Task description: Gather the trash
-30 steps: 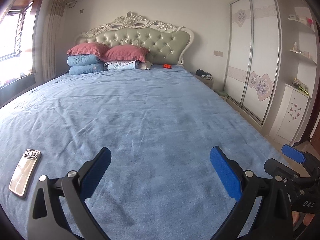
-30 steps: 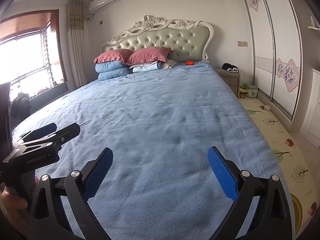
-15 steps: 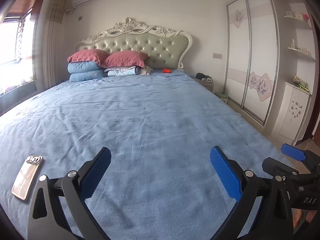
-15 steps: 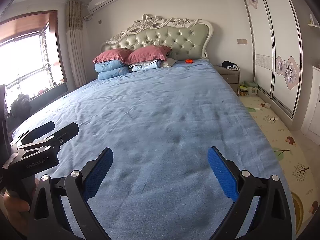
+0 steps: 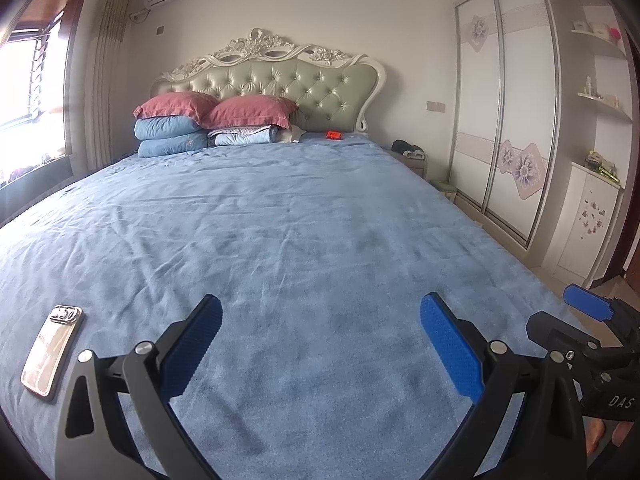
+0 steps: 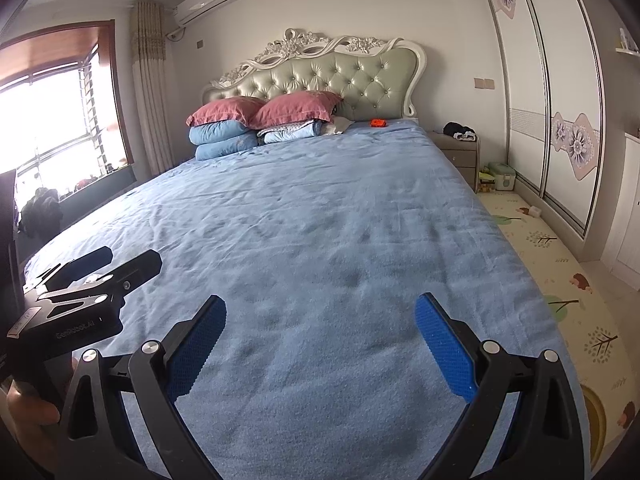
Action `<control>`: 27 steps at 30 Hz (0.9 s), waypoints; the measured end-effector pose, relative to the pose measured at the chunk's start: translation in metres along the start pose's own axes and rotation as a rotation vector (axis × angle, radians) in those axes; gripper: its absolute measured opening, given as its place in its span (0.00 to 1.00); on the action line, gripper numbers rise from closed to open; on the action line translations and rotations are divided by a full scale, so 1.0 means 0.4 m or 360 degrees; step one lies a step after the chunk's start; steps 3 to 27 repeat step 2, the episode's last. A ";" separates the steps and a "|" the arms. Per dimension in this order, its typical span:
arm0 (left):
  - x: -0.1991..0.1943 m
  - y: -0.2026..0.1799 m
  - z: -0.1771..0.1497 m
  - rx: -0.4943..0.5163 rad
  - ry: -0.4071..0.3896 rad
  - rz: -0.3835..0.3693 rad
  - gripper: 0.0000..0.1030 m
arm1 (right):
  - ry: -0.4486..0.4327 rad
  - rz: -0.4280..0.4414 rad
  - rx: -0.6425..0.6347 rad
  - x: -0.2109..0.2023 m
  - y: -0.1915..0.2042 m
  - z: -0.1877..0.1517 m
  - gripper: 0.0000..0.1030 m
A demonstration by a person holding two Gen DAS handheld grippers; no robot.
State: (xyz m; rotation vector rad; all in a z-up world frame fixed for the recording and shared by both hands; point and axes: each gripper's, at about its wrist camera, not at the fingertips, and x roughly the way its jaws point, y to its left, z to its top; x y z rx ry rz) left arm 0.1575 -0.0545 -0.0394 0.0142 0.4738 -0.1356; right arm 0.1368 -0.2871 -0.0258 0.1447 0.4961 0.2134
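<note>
A small orange-red item [image 5: 333,135] lies at the far end of the blue bed [image 5: 304,240], by the headboard; it also shows in the right wrist view [image 6: 378,123]. My left gripper [image 5: 320,344] is open and empty, low over the bed's near end. My right gripper [image 6: 320,340] is open and empty, beside it to the right. The right gripper shows in the left wrist view [image 5: 588,308], and the left gripper shows in the right wrist view [image 6: 100,272].
A phone [image 5: 52,350] lies on the bed at my near left. Pillows [image 5: 212,120] are stacked by the headboard [image 5: 280,76]. A nightstand [image 6: 460,152], a floor mat [image 6: 560,280] with small boxes [image 6: 500,176] and a wardrobe [image 6: 552,92] are on the right.
Both views have tilted and lowered a little toward the bed's near end; the headboard sits lower in the frame. Both grippers stay open and empty.
</note>
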 end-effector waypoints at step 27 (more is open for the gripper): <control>-0.002 0.001 -0.001 0.0001 0.0002 0.0000 0.96 | 0.0001 0.0003 0.0003 -0.001 -0.001 0.001 0.89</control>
